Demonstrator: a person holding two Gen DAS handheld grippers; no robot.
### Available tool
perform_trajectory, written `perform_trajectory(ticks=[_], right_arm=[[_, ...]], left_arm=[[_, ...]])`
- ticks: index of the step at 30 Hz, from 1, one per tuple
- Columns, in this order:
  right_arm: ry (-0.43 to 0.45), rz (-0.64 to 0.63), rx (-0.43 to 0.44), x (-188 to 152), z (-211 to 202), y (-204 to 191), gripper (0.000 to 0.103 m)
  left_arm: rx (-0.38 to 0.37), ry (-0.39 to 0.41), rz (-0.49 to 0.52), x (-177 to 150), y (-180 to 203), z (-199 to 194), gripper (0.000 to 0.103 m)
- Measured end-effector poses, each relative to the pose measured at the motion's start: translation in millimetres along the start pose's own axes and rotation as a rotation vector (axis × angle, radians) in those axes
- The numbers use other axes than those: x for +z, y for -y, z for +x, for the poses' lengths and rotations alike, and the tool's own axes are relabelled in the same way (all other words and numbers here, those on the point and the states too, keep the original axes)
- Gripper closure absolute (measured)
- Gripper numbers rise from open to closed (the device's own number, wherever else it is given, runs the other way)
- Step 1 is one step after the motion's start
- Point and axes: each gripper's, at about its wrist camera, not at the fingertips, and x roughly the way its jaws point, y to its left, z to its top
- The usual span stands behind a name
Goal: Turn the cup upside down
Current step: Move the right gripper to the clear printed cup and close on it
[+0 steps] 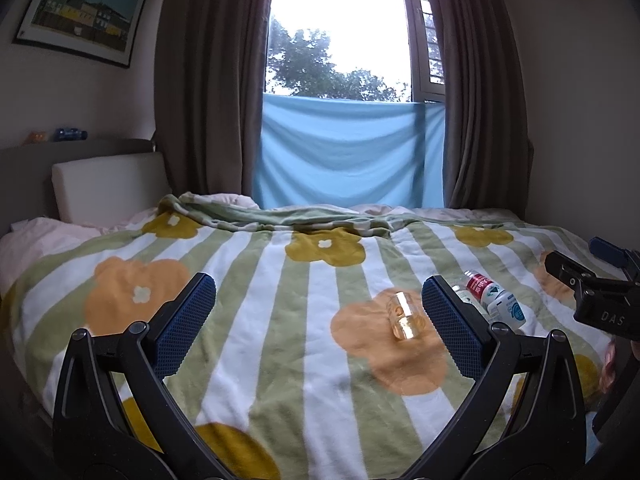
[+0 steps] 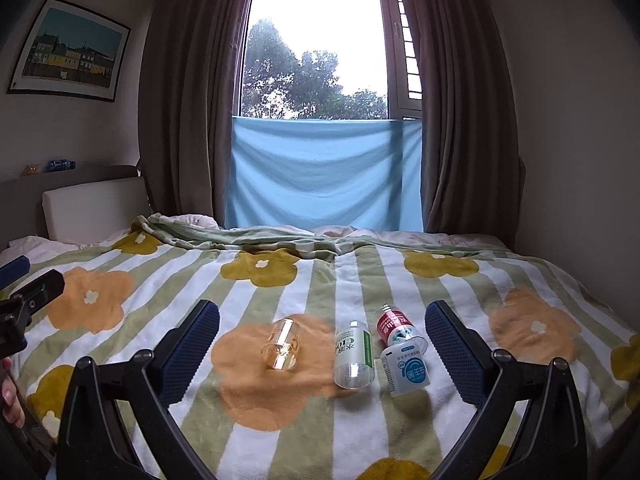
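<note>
I see a small clear glass cup (image 2: 281,345) lying on a flowered blanket (image 2: 304,280) on the bed, just left of three toppled bottles (image 2: 380,352). My left gripper (image 1: 319,320) and right gripper (image 2: 322,340) both hover with jaws wide, holding nothing. I judge I should approach slowly, pinch the cup's sides squarely, then rotate it.

Cup (image 2: 281,345): clear amber-tinted glass, glossy. Blanket (image 2: 304,288): soft fleecy cloth, matt. Bottles (image 2: 354,354) beside cup: clear plastic, glossy labels. Gripper pads (image 1: 452,322): blue textured rubber; frames black matt plastic.
</note>
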Motion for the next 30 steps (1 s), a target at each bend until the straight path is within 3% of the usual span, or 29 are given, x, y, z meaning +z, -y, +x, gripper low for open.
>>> perform_trajectory(ticks=[5, 10, 16, 20, 25, 30], right_arm=[[-0.112, -0.037, 0.063, 13.0, 63.7, -9.2, 0.000], [-0.296, -0.054, 0.147, 17.9, 157.9, -24.6, 0.000], [-0.560, -0.052, 0.181, -10.4, 265.6, -45.2, 0.000], [-0.706, -0.030, 0.130, -36.8, 316.7, -47.7, 0.001], [-0.821, -0.002, 0.090, -63.4, 351.9, -45.1, 0.017], [-0.862, -0.010, 0.093, -75.3, 362.2, -46.5, 0.036]], left_arm=[[0.029, -0.026, -0.018, -10.0, -18.8, 9.3, 0.000], [0.057, -0.058, -0.033, -20.6, -34.6, 23.4, 0.000], [0.078, -0.110, -0.060, -35.5, -55.6, 45.3, 0.000], [0.084, -0.159, -0.093, -46.3, -69.7, 61.4, 0.000], [0.104, -0.223, -0.108, -62.2, -80.3, 81.8, 0.000], [0.111, -0.260, -0.125, -73.0, -87.4, 94.6, 0.000]])
